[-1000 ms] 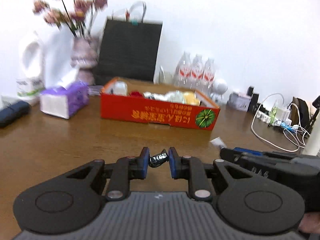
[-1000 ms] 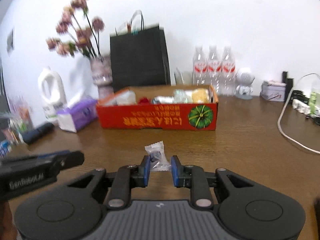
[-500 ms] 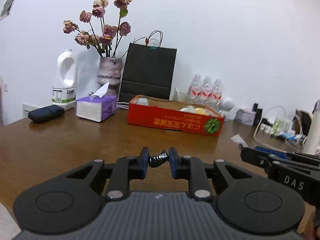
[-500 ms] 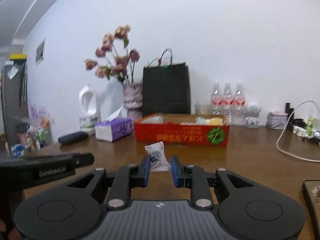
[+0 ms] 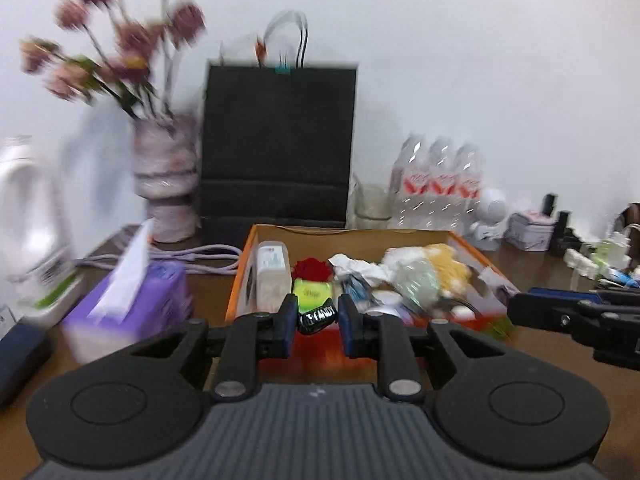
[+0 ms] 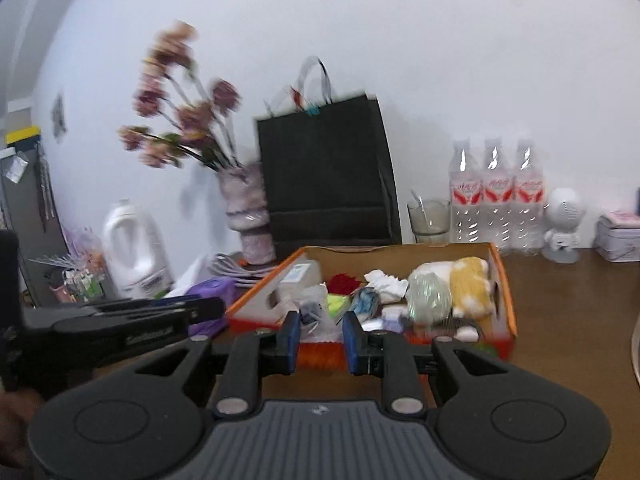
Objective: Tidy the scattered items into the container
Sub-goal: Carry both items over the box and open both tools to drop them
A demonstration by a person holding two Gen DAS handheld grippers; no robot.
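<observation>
**Inspector:** Step in hand: delivery. Left gripper (image 5: 318, 322) is clenched on a black candy (image 5: 317, 317), pinched between the blue pads (image 5: 289, 320). Right gripper (image 6: 319, 332) is clamped on a clear packet (image 6: 314, 317), which stands up between its pads. Neither piece is in the box (image 6: 505, 280) yet.

**Assistant:** Where do the loads sit against the box?

**Inspector:** Both hang just short of the near red wall, at about rim level. In the left view the candy lines up with the left half of the box, near a white carton (image 5: 273, 276) and a green packet (image 5: 313, 292). The box is well filled: crumpled paper, a yellow plush, a red item.

**Assistant:** Next move?

**Inspector:** My judgement: carry each load forward past the near wall, over the contents, then release. The packet is light film and may cling to a pad; the candy is small and should drop cleanly.

**Assistant:** Pose?

**Inspector:** Both grippers point forward and slightly down at the box, side by side and close. Each shows in the other's view, the right one at the left view's right edge. Frames are motion-blurred.
</observation>
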